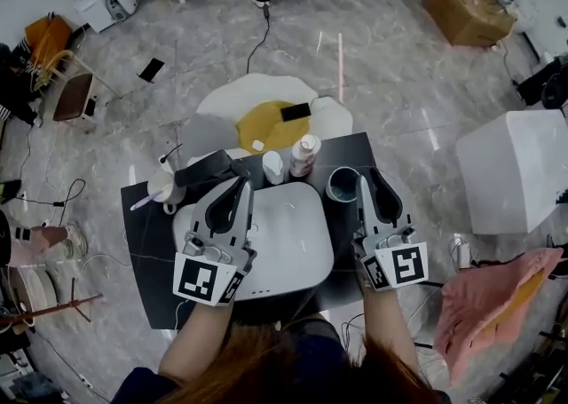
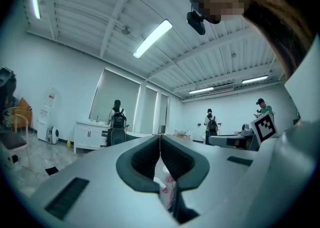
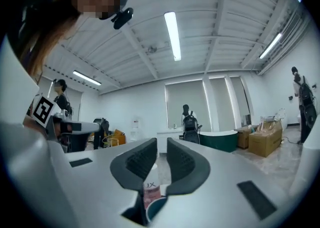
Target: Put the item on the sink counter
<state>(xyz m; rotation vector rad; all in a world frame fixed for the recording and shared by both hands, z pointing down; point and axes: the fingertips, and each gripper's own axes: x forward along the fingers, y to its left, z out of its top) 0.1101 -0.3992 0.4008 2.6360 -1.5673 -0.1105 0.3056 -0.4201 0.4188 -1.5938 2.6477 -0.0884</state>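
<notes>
A pink-and-white bottle stands upright on the black sink counter behind the white basin. A small white bottle is beside it and a grey cup to its right. My left gripper hovers over the basin's left rim, and its jaws meet at the tips with nothing held. My right gripper hovers just right of the grey cup. Its jaws stand a narrow gap apart and hold nothing. Below both pairs of jaws the bottle shows.
A white cup with a toothbrush and a dark object sit on the counter's left. Behind the counter is a white and yellow mat with a black phone. A white box and a pink cloth lie to the right.
</notes>
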